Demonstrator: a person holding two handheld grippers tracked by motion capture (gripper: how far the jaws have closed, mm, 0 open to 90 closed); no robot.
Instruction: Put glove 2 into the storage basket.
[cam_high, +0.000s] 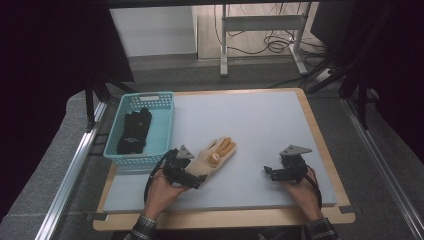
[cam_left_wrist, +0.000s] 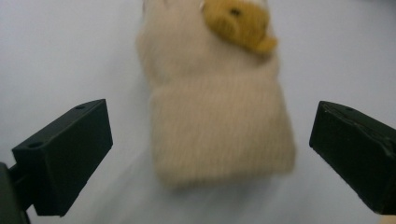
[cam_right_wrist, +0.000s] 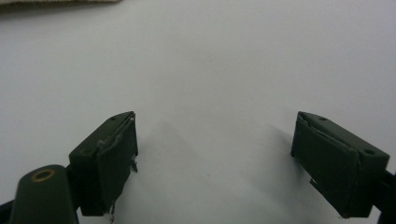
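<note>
A cream knitted glove (cam_high: 207, 159) with orange fingertips lies flat on the pale mat, fingers pointing away and to the right. My left gripper (cam_high: 192, 179) is at its cuff end, open. In the left gripper view the glove's cuff (cam_left_wrist: 219, 130) lies between and just beyond the two black jaws, not touched by either. A dark glove (cam_high: 134, 131) rests inside the turquoise basket (cam_high: 165, 131) at the table's left. My right gripper (cam_high: 270, 173) is low over the bare mat near the front right, open with nothing between its jaws (cam_right_wrist: 215, 163).
The pale mat (cam_high: 260, 125) covers a wooden table with its rim showing at the front and right. The basket stands at the left edge. Beyond the table is a grey floor with a metal stand and cables (cam_high: 270, 45).
</note>
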